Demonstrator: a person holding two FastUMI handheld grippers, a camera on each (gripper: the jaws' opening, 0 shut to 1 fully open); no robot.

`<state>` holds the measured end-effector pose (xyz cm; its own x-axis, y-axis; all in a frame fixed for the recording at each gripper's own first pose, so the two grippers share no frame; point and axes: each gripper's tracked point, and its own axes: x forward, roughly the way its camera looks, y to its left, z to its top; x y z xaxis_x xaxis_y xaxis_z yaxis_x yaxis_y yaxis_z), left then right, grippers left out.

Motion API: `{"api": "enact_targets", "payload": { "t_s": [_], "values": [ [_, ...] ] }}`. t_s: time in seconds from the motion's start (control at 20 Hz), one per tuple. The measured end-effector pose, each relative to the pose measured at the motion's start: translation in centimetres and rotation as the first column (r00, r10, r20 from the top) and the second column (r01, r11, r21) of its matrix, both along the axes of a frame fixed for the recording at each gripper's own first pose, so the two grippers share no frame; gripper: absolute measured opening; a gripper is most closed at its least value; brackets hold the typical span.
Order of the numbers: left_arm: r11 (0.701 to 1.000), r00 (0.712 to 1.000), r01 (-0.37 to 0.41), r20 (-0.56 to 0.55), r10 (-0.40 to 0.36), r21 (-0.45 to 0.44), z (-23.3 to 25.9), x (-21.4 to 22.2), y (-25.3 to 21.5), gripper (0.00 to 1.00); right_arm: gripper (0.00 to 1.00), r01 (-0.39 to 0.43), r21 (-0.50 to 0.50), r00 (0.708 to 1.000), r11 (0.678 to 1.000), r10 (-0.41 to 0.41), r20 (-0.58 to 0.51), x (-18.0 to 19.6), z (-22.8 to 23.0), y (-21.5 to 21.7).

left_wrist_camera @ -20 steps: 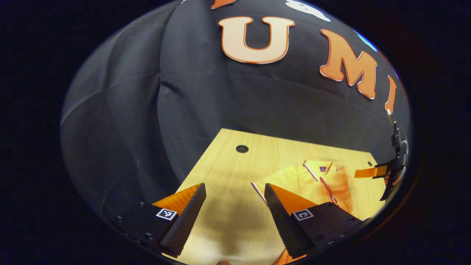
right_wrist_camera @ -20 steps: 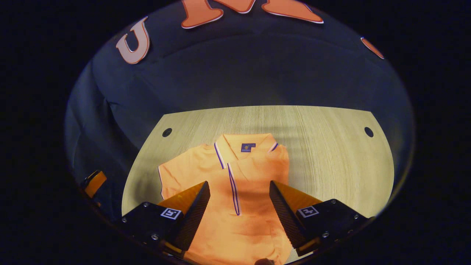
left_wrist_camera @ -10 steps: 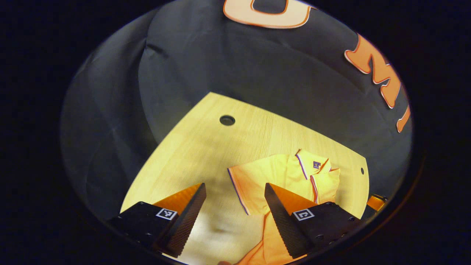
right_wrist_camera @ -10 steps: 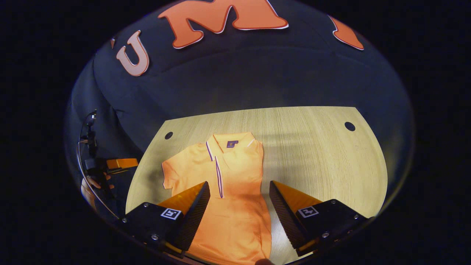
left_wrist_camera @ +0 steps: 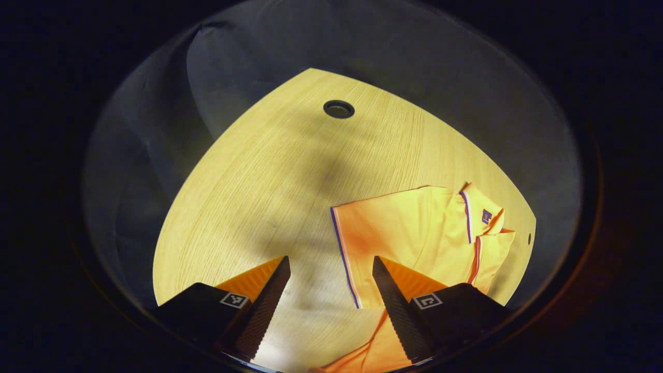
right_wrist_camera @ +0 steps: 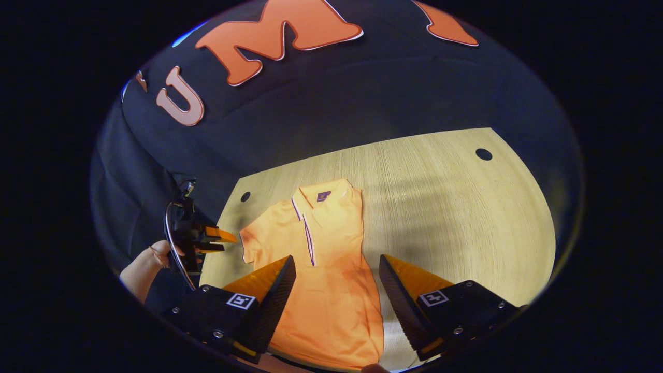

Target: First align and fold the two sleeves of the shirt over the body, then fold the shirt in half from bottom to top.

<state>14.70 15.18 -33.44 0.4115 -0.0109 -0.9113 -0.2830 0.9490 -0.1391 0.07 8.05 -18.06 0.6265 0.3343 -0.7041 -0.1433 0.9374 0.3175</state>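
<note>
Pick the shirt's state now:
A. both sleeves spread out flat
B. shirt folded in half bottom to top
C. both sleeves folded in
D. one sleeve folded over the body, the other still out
D: the shirt has a straight edge on one side, while its sleeve sticks out toward the left gripper.

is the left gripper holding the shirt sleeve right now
No: in the left gripper view the left gripper is open, its fingers apart above the table, with the sleeve of the shirt lying flat, ungripped.

A recording booth: black cloth wall (right_wrist_camera: 362, 103) behind a bare wooden table (right_wrist_camera: 456, 207).
</note>
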Motion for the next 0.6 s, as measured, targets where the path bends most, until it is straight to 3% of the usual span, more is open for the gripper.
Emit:
{"api": "enact_targets", "payload": {
  "t_s": [0.4,0.6],
  "values": [
    [0.998,0.996,-0.027,-0.087,0.031,0.054,-2.9,0.6,0.4,0.98,0.99,0.003,0.007,1.0,1.0,-0.002,-0.024,-0.4,-0.9,-1.1],
    [0.997,0.997,0.008,-0.082,-0.002,0.072,-2.9,1.1,-0.4,0.96,0.99,-0.001,0.037,1.0,0.999,0.002,-0.029,-0.2,-0.8,-1.0]
  ]
}}
